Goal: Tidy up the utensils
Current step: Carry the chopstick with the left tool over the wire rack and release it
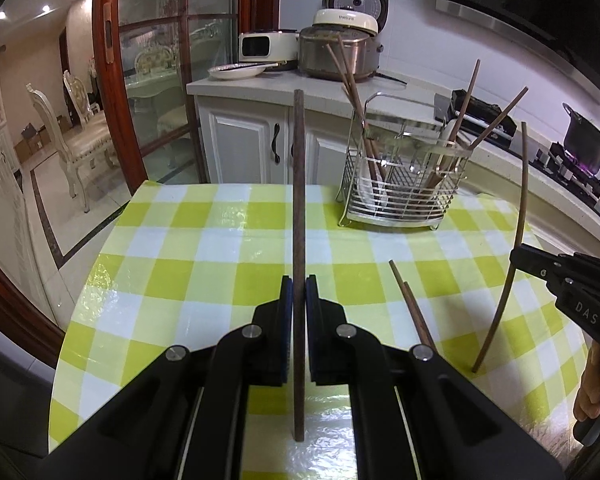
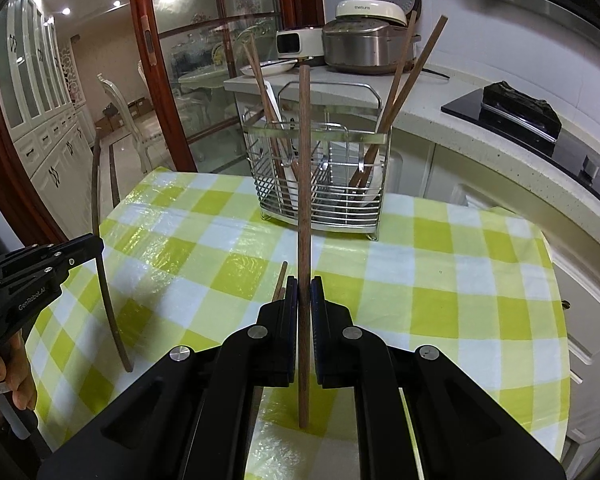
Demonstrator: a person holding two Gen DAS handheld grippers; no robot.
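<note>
Left gripper (image 1: 299,292): lower centre of its view, jaws clamped, pointing obliquely downward. Right gripper (image 2: 304,294): same pose, jaws clamped; a hand (image 1: 594,384) at lower right.

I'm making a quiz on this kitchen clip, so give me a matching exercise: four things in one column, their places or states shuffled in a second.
Things:
1. left tool
2. wire utensil rack
3. pair of loose chopsticks
4. dark pot

Places or states:
A. lying flat on the checked tablecloth
B. on a lit burner
C. shut on one chopstick
D. standing at the table's far edge, chopsticks inside

Pairs: 1-C, 2-D, 3-A, 4-B
</note>
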